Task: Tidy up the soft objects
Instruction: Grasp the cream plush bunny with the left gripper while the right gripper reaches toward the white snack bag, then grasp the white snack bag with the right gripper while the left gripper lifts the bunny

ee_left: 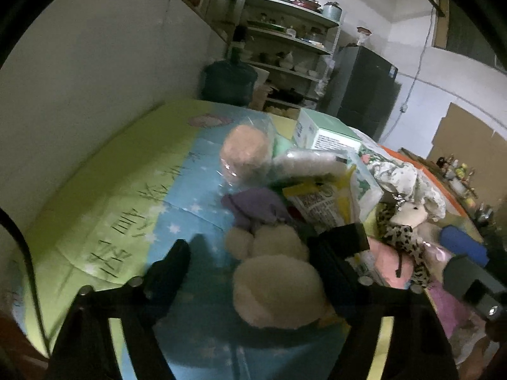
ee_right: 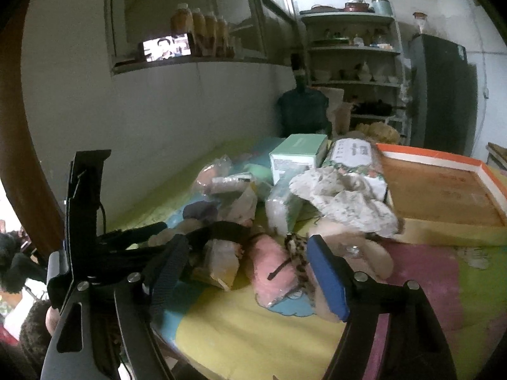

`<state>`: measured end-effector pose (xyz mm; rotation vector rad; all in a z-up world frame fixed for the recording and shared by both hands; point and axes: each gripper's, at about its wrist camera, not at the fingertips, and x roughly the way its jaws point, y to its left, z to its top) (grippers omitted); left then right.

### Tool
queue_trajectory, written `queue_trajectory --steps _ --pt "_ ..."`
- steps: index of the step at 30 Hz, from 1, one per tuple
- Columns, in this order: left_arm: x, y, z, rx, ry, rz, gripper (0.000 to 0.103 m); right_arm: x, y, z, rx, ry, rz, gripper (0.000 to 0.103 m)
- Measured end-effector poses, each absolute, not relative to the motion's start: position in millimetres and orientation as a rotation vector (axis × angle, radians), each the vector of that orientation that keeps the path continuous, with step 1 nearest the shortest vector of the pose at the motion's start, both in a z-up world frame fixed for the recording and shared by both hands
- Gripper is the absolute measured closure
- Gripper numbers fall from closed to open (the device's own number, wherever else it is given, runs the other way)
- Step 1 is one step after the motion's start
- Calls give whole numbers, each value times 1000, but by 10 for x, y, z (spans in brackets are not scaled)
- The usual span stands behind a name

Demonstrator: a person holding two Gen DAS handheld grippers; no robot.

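A heap of soft things lies on a table with a colourful cloth. In the left wrist view my left gripper is open, its fingers on either side of a cream plush toy. Behind it lie a purple cloth and a bagged peach plush. In the right wrist view my right gripper is open around a pink plush with a leopard-print strip across it. A floral cloth lies behind. The left gripper shows at the left of this view.
A mint-green box and a floral packet stand at the back of the heap. An orange-rimmed tray sits at the right. A wall runs along the left side, with a water jug, shelves and a dark fridge beyond.
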<state>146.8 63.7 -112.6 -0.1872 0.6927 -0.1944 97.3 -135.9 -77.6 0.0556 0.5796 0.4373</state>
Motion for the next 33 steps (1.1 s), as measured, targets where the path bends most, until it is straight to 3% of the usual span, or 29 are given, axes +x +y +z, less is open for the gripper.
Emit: queue_trajectory --steps 2,4,12,16,26,27,29,33 --pt "1460 599 -1136 -182 681 -218 41 999 -1336 -800 57 588 442 24" --pt "1446 611 -1141 -203 677 -255 60 1018 -1315 -823 57 596 446 24" --pt "1316 753 -1096 -224 629 -232 63 1125 -1175 -899 58 640 477 24" --pt "1239 950 -1036 -268 605 -205 63 1226 -1080 -956 72 677 504 37" --pt "1137 1158 -1069 -270 598 -141 63 1424 -750 -1122 45 769 498 41" --pt "1133 1160 -1070 -269 596 -140 63 1432 -730 -1125 33 769 491 43" --pt "1122 1152 -1068 -266 590 -141 63 1441 -676 -1139 8 772 471 55" --pt "1102 1123 -1051 -257 582 -142 63 1435 -634 -1141 -11 774 460 56"
